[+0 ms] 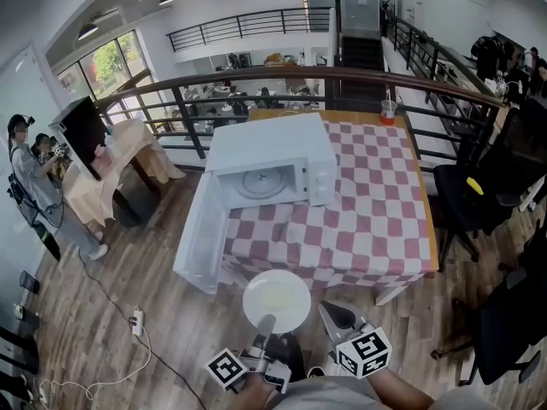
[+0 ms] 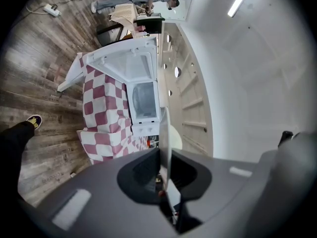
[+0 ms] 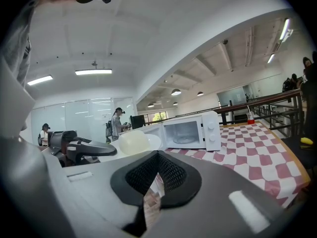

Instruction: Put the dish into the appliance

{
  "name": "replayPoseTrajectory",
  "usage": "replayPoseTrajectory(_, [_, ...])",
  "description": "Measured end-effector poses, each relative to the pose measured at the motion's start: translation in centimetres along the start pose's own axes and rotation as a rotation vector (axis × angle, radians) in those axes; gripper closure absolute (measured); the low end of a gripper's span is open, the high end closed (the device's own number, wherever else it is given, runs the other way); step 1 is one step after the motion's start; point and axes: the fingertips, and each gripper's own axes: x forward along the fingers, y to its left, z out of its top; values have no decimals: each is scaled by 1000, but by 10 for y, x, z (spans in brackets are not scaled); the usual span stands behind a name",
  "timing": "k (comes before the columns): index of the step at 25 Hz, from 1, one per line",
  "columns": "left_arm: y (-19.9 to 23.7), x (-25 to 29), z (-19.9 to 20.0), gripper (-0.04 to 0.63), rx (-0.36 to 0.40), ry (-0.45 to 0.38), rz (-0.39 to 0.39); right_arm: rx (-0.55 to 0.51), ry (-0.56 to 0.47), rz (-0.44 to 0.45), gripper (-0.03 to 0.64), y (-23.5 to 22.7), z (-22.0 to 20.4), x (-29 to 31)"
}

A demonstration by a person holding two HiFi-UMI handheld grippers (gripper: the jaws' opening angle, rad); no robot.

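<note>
Our left gripper (image 1: 264, 325) pinches the near rim of the white dish (image 1: 276, 300), holding it level just short of the checked table (image 1: 376, 220). On the table, the microwave (image 1: 272, 165) stands with its door open. Our right gripper (image 1: 329, 312) hangs beside the dish, jaws pressed together, empty.

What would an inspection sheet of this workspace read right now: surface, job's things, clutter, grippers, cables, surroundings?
Surface: table under a red-and-white checked cloth.
Job's things: white microwave on the table, door swung open, only the turntable inside; white plate held off the table, in front of it.
Clutter: cup with a red drink at the far edge.
Grippers: left gripper shut on the plate's rim; right gripper shut, empty.
Cables: power strip and white cable on the wooden floor, left.
Surroundings: railing behind the table; bystanders left; black chairs right.
</note>
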Motion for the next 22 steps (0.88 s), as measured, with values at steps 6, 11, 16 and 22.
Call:
replayPoseTrajectory(6, [5, 15, 9, 565, -7, 4, 3, 4, 2, -8, 618, -8, 2, 14])
replayPoseTrajectory(11, [6, 29, 18, 565, 0, 6, -2, 4, 8, -4, 618, -15, 4, 31])
replayPoseTrajectory(16, [9, 43, 29, 565, -10, 6, 2, 5, 16, 5, 618, -20, 6, 49])
replayPoseTrajectory(22, [15, 64, 42, 565, -20, 9, 6, 12, 25, 4, 618, -31, 7, 73])
